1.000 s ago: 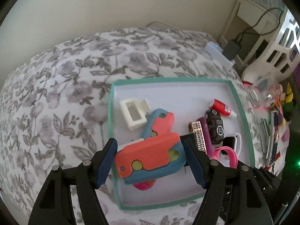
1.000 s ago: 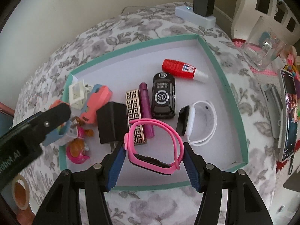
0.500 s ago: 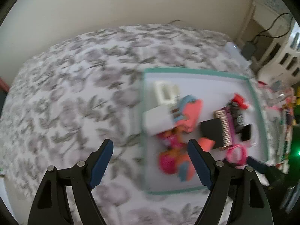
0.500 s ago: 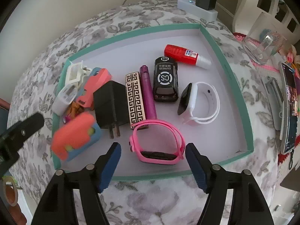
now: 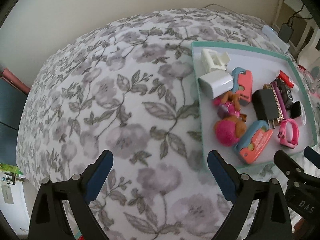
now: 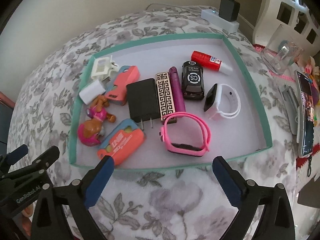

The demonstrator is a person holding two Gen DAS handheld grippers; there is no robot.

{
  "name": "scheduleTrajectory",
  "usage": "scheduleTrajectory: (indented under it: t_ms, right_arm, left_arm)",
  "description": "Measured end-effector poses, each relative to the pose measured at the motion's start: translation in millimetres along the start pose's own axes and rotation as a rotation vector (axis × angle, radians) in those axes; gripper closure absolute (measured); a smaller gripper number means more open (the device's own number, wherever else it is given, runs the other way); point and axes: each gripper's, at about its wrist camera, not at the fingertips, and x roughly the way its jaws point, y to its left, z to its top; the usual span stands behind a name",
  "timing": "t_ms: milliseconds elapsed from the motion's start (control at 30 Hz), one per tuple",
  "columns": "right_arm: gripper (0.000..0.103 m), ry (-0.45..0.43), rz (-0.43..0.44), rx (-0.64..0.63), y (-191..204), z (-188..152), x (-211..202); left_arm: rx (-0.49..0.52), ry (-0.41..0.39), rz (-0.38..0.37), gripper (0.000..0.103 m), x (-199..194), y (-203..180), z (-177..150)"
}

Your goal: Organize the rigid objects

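Observation:
A teal-rimmed tray (image 6: 160, 40) on the floral cloth holds several small items. The orange and blue toy (image 6: 122, 144) lies near its front left corner, and the pink watch (image 6: 186, 149) lies beside it near the front rim. My right gripper (image 6: 163, 163) hovers over the tray's near rim, its jaws opening with nothing between them. In the left wrist view the tray (image 5: 230, 45) sits at the right. My left gripper (image 5: 160, 158) is over bare cloth left of the tray, its jaws also opening and empty.
Also in the tray are a black charger (image 6: 143, 100), white charger (image 6: 92, 92), puppy figure (image 6: 94, 126), toy car (image 6: 193, 84), glue bottle (image 6: 208, 61) and white watch (image 6: 222, 100). A power strip (image 6: 220, 18), clear cup (image 6: 280, 58) and phone (image 6: 306, 116) lie outside it.
The left gripper let go of the orange and blue toy and swung left off the tray. The right gripper released the pink watch and drew back to the near rim. Both jaws widened.

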Motion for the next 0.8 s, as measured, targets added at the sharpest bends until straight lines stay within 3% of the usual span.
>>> scheduleTrajectory:
  t_ms: [800]
  right_arm:
    - [0.001,-0.057,-0.014,-0.027,9.7,-7.0,-18.2]
  left_arm:
    - [-0.071,-0.019,-0.025,0.008,-10.0,24.5,-13.8]
